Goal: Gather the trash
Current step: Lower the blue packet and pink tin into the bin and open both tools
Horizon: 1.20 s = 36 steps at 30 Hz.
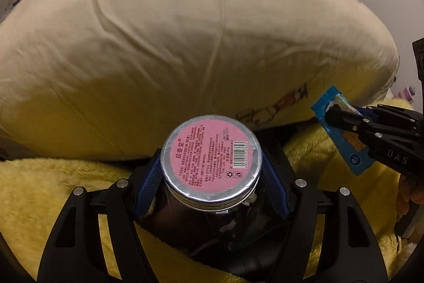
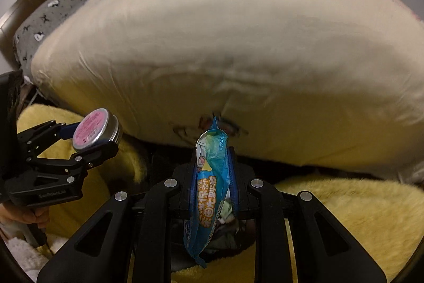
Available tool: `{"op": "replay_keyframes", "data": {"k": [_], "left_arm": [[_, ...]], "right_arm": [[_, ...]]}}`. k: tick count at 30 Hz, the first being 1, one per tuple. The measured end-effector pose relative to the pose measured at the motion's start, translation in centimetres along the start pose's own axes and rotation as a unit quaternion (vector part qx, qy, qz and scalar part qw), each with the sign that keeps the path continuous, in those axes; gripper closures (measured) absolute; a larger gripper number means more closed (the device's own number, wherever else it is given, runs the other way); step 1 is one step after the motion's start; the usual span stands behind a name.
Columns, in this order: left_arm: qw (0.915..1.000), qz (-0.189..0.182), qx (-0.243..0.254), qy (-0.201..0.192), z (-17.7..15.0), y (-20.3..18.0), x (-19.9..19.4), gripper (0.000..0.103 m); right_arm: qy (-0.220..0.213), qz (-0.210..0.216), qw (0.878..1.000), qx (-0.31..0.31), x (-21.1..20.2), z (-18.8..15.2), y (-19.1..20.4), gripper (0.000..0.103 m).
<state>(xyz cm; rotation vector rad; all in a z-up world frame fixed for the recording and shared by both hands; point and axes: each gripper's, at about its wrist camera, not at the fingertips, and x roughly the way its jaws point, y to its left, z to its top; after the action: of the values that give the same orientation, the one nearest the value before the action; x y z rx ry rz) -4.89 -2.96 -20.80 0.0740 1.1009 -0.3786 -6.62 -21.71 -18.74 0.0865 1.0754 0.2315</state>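
Note:
My left gripper [image 1: 212,166] is shut on a round silver tin with a pink label [image 1: 210,159], held between the blue pads above a yellow fleece blanket. The tin also shows in the right wrist view [image 2: 96,129], at the left, with the left gripper [image 2: 92,135] around it. My right gripper [image 2: 212,177] is shut on a blue snack wrapper [image 2: 209,190], which stands upright between the pads. The wrapper shows in the left wrist view [image 1: 341,129] at the right edge, in the right gripper [image 1: 334,118].
A large cream pillow [image 1: 185,44] fills the view ahead, also in the right wrist view [image 2: 238,44]. A yellow fleece blanket [image 1: 39,203] lies underneath. A grey patterned pillow [image 2: 53,17] lies behind at the left. A dark opening [image 2: 228,235] with mixed items sits below the right gripper.

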Motion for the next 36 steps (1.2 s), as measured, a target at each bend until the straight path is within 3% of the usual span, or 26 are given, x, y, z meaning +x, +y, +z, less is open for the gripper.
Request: {"op": "replay_keyframes", "data": {"k": [6, 15, 16, 18, 19, 20, 27, 36], "left_arm": [[0.9984, 0.007, 0.011, 0.054, -1.1, -0.4, 3.5, 0.036], [0.9948, -0.003, 0.027, 0.098, -1.6, -1.1, 6.2, 0.036], [0.9944, -0.001, 0.025, 0.102, -1.6, -1.3, 6.4, 0.035], [0.9942, 0.005, 0.022, 0.105, -1.6, -1.2, 6.6, 0.028], [0.9944, 0.007, 0.02, 0.104, -1.5, -1.0, 6.5, 0.026], [0.9946, 0.01, 0.018, 0.102, -1.4, -0.9, 6.4, 0.024], [0.9967, 0.033, 0.025, 0.07, 0.0, -1.1, 4.3, 0.017], [0.9982, 0.048, 0.03, -0.017, 4.0, -0.4, -1.6, 0.016]], "right_arm": [[0.035, 0.004, 0.999, 0.006, 2.4, -0.9, 0.0, 0.082], [0.072, 0.007, 0.997, 0.014, 4.9, -1.2, 0.3, 0.079], [0.076, 0.005, 0.997, 0.017, 5.2, -1.1, 0.0, 0.077], [0.08, 0.0, 0.996, 0.025, 5.7, -0.9, -0.5, 0.063], [0.08, -0.001, 0.996, 0.028, 5.7, -0.9, -0.5, 0.048], [0.077, -0.001, 0.997, 0.032, 5.6, -0.8, -0.7, 0.043], [0.057, -0.008, 0.998, 0.031, 4.6, 0.0, -0.5, 0.038], [0.01, -0.007, 1.0, 0.012, 1.2, 2.5, -0.1, 0.034]]}}
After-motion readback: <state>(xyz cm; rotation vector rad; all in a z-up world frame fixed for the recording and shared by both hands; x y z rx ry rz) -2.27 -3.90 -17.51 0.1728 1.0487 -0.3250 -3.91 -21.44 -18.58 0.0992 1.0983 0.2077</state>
